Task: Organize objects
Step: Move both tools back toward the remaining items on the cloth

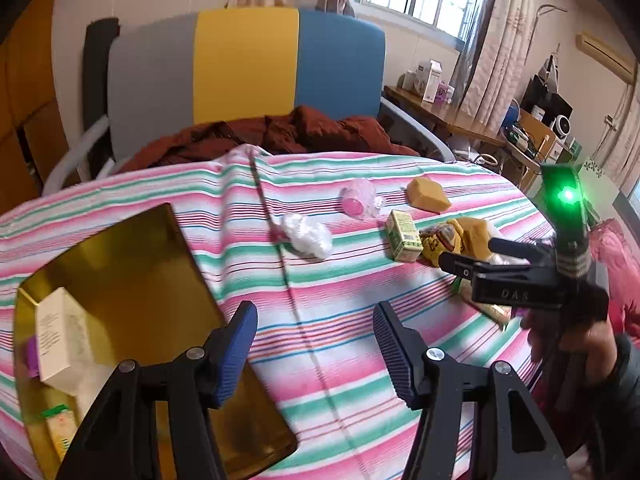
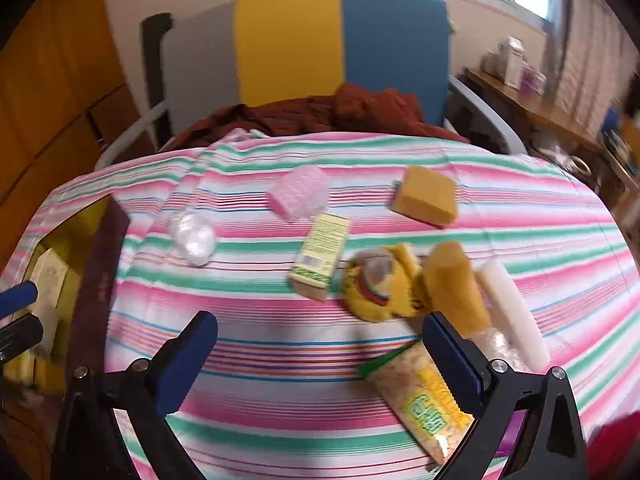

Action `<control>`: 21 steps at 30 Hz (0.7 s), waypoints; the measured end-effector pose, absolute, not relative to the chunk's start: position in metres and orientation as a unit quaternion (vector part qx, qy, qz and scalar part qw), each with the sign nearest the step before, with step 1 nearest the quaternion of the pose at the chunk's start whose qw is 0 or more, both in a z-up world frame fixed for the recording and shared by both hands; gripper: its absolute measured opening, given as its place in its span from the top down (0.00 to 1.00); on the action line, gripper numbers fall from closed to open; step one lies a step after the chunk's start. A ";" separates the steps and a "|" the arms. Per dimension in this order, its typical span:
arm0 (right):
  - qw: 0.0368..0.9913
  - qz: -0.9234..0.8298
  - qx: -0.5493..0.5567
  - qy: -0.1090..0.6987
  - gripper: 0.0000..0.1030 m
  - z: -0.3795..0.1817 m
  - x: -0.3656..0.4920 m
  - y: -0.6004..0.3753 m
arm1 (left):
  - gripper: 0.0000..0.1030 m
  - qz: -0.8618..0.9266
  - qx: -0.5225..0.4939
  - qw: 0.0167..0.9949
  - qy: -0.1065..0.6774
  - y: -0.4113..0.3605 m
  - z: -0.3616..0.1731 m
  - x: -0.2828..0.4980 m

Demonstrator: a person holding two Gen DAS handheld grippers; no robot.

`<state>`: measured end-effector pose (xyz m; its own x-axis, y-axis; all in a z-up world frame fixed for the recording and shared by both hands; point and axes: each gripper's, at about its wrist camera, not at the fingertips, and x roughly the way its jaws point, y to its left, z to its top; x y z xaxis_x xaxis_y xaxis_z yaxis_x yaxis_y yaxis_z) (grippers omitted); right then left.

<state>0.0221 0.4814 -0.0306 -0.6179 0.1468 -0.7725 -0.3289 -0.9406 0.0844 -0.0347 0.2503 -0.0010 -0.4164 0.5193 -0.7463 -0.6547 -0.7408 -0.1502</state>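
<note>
My left gripper (image 1: 314, 344) is open and empty above the striped cloth, beside the gold tray (image 1: 132, 264). The tray holds a white box (image 1: 60, 338) and a green-yellow packet (image 1: 60, 430). My right gripper (image 2: 320, 348) is open too, low over the cloth; a snack packet (image 2: 420, 396) lies under its right finger. Ahead lie a green carton (image 2: 320, 256), a yellow wrapped snack (image 2: 380, 284), a tan roll (image 2: 454, 284), a white bar (image 2: 512, 308), a yellow sponge (image 2: 426, 196), a pink roll (image 2: 298, 192) and a clear plastic wad (image 2: 192, 236). In the left wrist view the right gripper (image 1: 472, 254) hovers by the snack pile.
The striped cloth (image 1: 340, 340) covers a round table. Behind it stands a chair (image 1: 248, 64) with grey, yellow and blue panels and a rust-red garment (image 1: 280, 136). A cluttered wooden desk (image 1: 440, 108) is at the right, under a window.
</note>
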 end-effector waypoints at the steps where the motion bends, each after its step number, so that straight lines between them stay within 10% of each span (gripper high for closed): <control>1: 0.135 0.896 -0.407 0.116 0.00 -0.027 0.024 0.484 | 0.41 0.837 -0.410 0.351 0.085 0.257 -0.002 -0.037; 21: 0.125 0.913 -0.363 0.140 0.00 -0.010 0.034 0.490 | 0.41 0.835 -0.440 0.305 0.129 0.349 -0.049 -0.113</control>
